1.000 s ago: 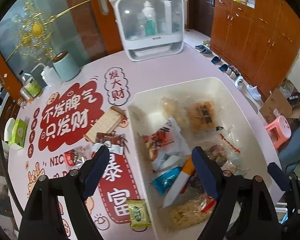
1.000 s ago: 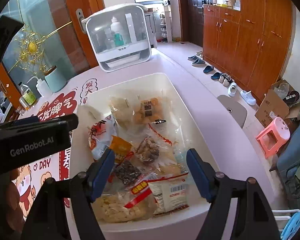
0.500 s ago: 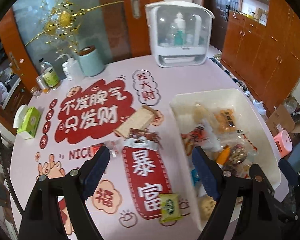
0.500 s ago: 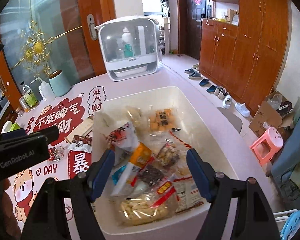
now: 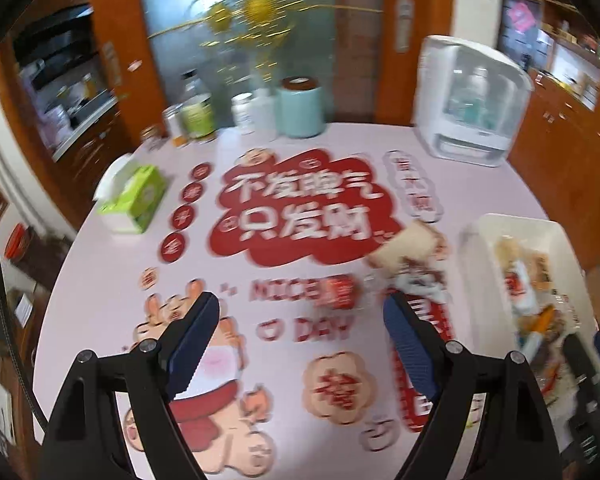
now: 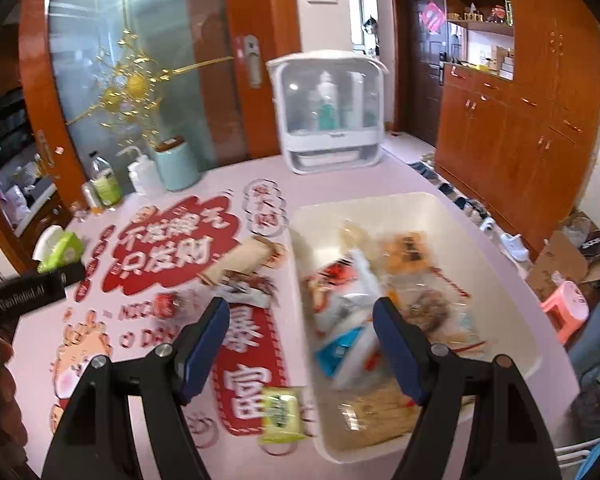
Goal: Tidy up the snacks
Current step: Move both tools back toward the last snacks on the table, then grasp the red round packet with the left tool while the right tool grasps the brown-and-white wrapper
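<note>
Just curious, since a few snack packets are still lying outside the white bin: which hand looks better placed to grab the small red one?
Probably the left. Its open, empty tongs point at the table with the small red packet just ahead, while the right tongs straddle the white bin's edge.

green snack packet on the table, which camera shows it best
The right wrist view: the green snack packet lies whole beside the white bin. In the left wrist view I cannot find it; the right finger covers that spot.

Home dining room, wooden cabinets [image 6: 540,128], shoes [image 6: 512,246] by door
</note>
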### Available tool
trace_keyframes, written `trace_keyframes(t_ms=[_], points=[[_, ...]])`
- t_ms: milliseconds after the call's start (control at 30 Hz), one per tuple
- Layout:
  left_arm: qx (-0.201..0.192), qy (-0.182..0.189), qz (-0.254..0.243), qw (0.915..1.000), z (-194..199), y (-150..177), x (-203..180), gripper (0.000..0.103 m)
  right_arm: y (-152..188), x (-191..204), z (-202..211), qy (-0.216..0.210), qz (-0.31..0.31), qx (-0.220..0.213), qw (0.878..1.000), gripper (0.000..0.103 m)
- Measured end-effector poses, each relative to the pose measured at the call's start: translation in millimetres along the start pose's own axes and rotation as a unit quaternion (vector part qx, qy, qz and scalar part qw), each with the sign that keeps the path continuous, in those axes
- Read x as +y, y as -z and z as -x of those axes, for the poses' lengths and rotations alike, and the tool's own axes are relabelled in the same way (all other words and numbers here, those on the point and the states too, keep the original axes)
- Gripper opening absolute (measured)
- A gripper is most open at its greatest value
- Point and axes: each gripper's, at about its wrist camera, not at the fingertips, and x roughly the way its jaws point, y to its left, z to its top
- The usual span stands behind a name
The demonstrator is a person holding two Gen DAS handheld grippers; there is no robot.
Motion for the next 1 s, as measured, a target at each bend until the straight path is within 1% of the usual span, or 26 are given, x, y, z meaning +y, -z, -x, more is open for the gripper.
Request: trace_keyframes(t_ms=[100, 167, 233, 300, 333, 400, 433, 467, 500, 533, 600, 633, 667, 733, 767, 800, 833, 933, 967, 1000], points=[[0.008, -0.011, 0.009, 0.9999, -9, 6, 31, 0.083, -2, 20, -5, -0.009, 0.015, -0.003, 1.0, 0.075], [0.013, -0.007, 0.006, 0.9999, -17, 8, 45, 0.083, -4, 33, -14, -0.018, 0.025, 0.01, 0.999, 0.075], [0.018, 0.003, -0.008, 0.9998, -25, 8, 52, 0.083, -7, 44, -29, -0.038, 0.033, 0.037, 0.998, 0.075], [0.02, 0.014, -0.04, 0.9989, -36, 4, 53, 0.083, -12, 54, -47, -0.063, 0.053, 0.068, 0.994, 0.075], [0.02, 0.022, -0.053, 0.9981, -39, 3, 51, 0.083, -16, 59, -56, -0.065, 0.069, 0.077, 0.993, 0.075], [0.024, 0.056, -0.087, 0.9943, -50, -3, 46, 0.083, -21, 69, -69, -0.069, 0.108, 0.083, 0.988, 0.075], [0.026, 0.072, -0.109, 0.991, -57, -7, 41, 0.083, -28, 76, -80, -0.076, 0.143, 0.086, 0.983, 0.075], [0.028, 0.082, -0.13, 0.9877, -65, -10, 35, 0.083, -30, 80, -86, -0.075, 0.162, 0.088, 0.98, 0.075], [0.028, 0.091, -0.154, 0.9836, -73, -14, 29, 0.083, -34, 85, -97, -0.077, 0.189, 0.096, 0.974, 0.075], [0.032, 0.102, -0.177, 0.9783, -82, -17, 23, 0.083, -39, 91, -114, -0.089, 0.222, 0.116, 0.964, 0.075], [0.046, 0.124, -0.215, 0.9676, -101, -23, 10, 0.083, -43, 97, -135, -0.104, 0.261, 0.147, 0.948, 0.075], [0.058, 0.139, -0.231, 0.9612, -112, -27, 4, 0.083, -44, 101, -148, -0.116, 0.288, 0.167, 0.936, 0.075], [0.068, 0.149, -0.247, 0.955, -121, -29, -2, 0.083, -44, 104, -158, -0.119, 0.311, 0.179, 0.926, 0.075], [0.082, 0.164, -0.281, 0.9418, -141, -32, -16, 0.083, -40, 111, -180, -0.116, 0.363, 0.206, 0.901, 0.075], [0.084, 0.164, -0.291, 0.9388, -146, -32, -20, 0.083, -37, 113, -191, -0.113, 0.383, 0.219, 0.89, 0.075], [0.088, 0.167, -0.303, 0.9342, -154, -33, -26, 0.083, -36, 113, -198, -0.113, 0.391, 0.229, 0.884, 0.075], [0.092, 0.174, -0.308, 0.9307, -159, -33, -30, 0.083, -34, 114, -209, -0.113, 0.401, 0.246, 0.875, 0.075], [0.096, 0.186, -0.33, 0.9207, -174, -30, -41, 0.083, -26, 115, -226, -0.111, 0.425, 0.275, 0.855, 0.075], [0.097, 0.187, -0.338, 0.9174, -178, -27, -43, 0.083, -22, 115, -232, -0.11, 0.436, 0.285, 0.847, 0.075], [0.1, 0.187, -0.346, 0.9138, -184, -25, -46, 0.083, -20, 116, -236, -0.109, 0.442, 0.29, 0.842, 0.075]])
